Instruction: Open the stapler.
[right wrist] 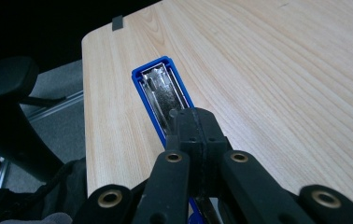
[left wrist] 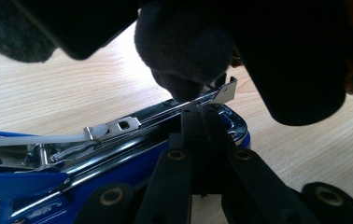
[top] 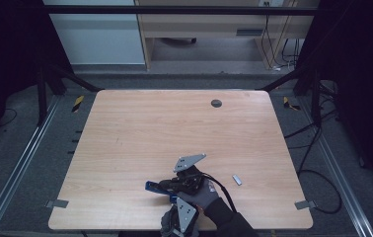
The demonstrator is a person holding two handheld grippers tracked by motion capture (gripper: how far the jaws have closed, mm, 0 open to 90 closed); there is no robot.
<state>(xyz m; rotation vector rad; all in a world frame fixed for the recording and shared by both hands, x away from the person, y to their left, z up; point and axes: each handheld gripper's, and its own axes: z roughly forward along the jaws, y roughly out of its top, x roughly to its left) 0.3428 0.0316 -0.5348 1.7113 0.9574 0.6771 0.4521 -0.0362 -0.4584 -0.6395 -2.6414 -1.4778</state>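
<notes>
The blue stapler [top: 156, 187] lies near the front edge of the desk [top: 125, 133], opened up so its metal channel faces upward. A small strip of staples [top: 237, 179] lies on the wood to the right of the hands, apart from the stapler.

The left claw [left wrist: 201, 116] has its jaws together at the stapler's rail, under the thin metal strip [left wrist: 198, 99] that stands above the channel; whether the pads truly pinch it I cannot tell. The right claw [right wrist: 194, 122] is also narrowed to nothing, its tips resting at the near end of the open channel [right wrist: 161, 93]. A gloved hand [top: 200, 193] crowds close over both.

The work looks like loading the stapler. To do it well, one claw should pin the blue body flat so it cannot skid, and the spring pusher must be kept back. The other claw must then open, fetch the strip by its long sides, and lay it legs-down, square to the channel.
</notes>
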